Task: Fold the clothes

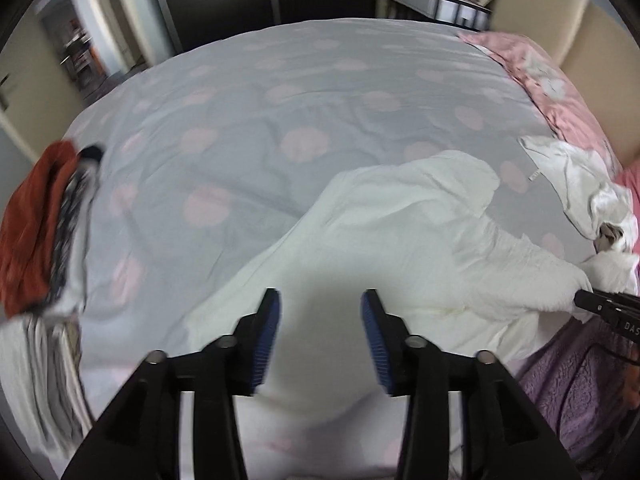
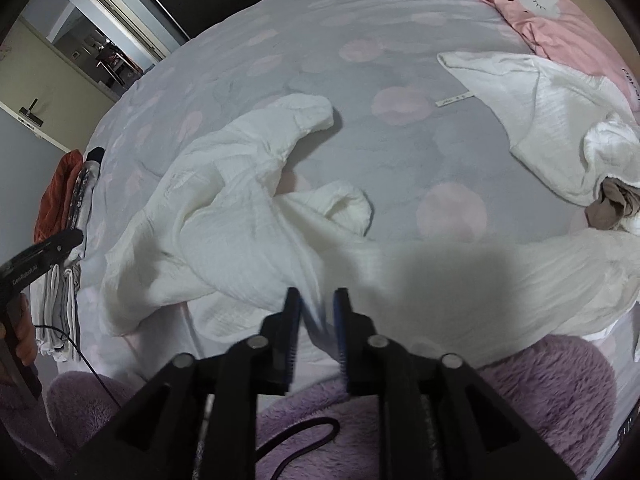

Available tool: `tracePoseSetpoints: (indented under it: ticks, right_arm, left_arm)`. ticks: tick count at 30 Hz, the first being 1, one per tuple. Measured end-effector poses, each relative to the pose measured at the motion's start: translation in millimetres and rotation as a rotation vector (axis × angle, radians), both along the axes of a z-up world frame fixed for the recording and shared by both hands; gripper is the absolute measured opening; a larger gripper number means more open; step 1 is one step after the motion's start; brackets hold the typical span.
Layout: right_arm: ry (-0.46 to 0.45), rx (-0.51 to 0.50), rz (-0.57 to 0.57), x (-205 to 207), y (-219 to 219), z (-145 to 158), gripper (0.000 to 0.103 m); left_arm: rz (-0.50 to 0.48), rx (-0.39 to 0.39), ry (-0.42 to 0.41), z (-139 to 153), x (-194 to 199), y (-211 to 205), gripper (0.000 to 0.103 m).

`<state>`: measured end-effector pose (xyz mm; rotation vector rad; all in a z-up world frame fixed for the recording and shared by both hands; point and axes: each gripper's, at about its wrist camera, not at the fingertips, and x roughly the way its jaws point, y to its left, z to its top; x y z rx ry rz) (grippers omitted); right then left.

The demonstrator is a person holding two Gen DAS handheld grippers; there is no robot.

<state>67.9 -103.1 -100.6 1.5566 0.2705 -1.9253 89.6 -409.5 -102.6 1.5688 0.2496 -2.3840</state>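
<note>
The white crinkled garment [image 2: 224, 200] lies rumpled on the bed [image 2: 400, 152], bunched across the near half, one sleeve-like end reaching toward 12 o'clock and the rest trailing to 3 o'clock. The right claw [image 2: 316, 312] stands narrow, pinched on a pleat of this cloth at 6 o'clock in its own view. The left claw [image 1: 320, 312] is spread wide, holding nothing, poised over the garment's near edge.

Judged from here, the thin pinch could slip if the cloth is pulled hard, and lifting by one point would drag the twisted folds into a worse tangle; the free claw may also catch two layers instead of one edge.

Around it: a second white garment [image 2: 552, 128] at 2 o'clock with a brownish piece tucked in it, a pink quilt [image 2: 520, 4] at 1 o'clock, and a stack of clothes [image 1: 44, 240] at 9 o'clock in the left view. A dark cable [image 2: 304, 436] loops near the person's purple fleece [image 2: 540, 392].
</note>
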Motion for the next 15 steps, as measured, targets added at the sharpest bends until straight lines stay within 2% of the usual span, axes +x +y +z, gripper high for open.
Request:
tracePoseSetpoints:
  ticks: [4,9,15]
  right_arm:
    - [-0.029,0.023,0.009,-10,-4,-17,0.023]
    - [-0.089,0.062,0.031,-21,-14,-45,0.023]
    - [-0.115,0.097,0.044,-34,-26,-65,0.023]
  left_arm:
    - [-0.078,-0.017,-0.007,-14,-39,3,0.058]
    - [-0.123,-0.003,-0.047,-55,-91,-2,0.058]
    - [-0.157,0.029,-0.087,-101,-138,-14,0.059]
